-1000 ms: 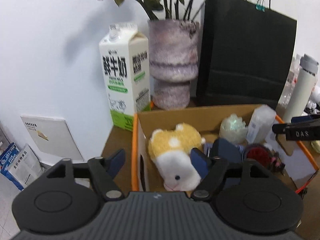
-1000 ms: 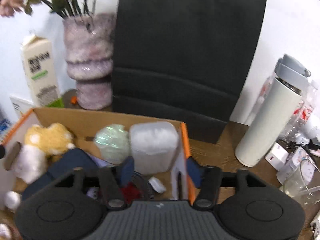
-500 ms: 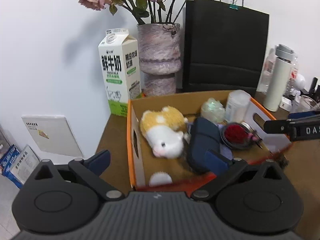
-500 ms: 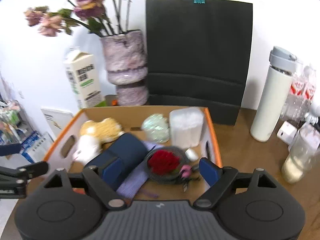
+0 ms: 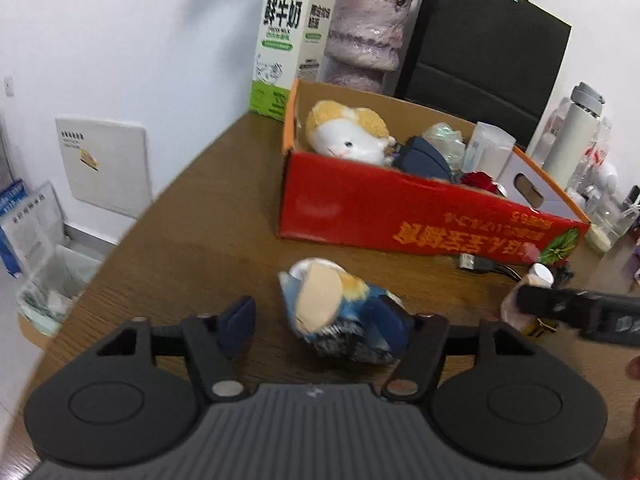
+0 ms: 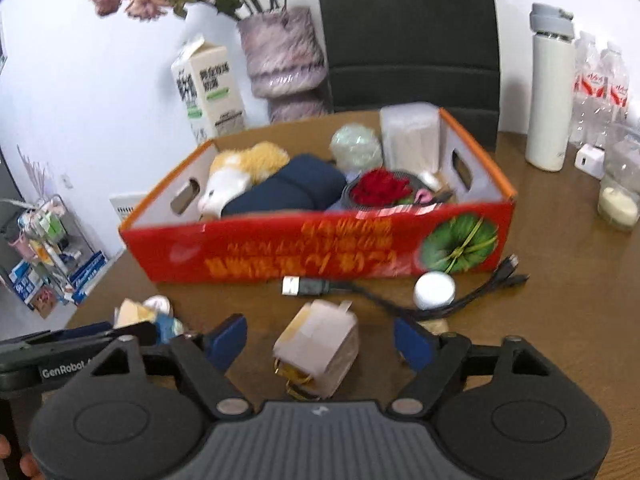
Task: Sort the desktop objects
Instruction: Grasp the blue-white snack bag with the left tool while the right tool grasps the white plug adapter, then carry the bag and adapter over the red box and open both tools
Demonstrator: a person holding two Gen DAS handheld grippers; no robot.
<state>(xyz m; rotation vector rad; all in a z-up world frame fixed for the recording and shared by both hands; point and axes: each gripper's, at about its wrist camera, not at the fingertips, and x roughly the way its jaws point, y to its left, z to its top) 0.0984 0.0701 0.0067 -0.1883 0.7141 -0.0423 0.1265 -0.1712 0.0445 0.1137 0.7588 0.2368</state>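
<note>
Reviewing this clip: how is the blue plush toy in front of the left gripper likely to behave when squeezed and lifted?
The blue plush toy looks soft and furry, so it will probably compress between the closing left gripper rather than resist. It seems light for its bulk. Lying slumped on the table, it is unlikely to roll, though loose parts may flop.

Milk carton [image 5: 286, 36] beside vase [image 5: 366, 30]; black bag [image 5: 480, 48] behind.

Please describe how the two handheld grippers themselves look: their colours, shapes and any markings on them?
Both look alike. The left gripper and the right gripper each have a dark grey ribbed body, two black round housings with circular recesses, black angular finger arms with silver pivot screws, and dark blue pads at the fingertips. Seen from the right wrist, the left gripper's side carries white "GenRobot" lettering.
</note>
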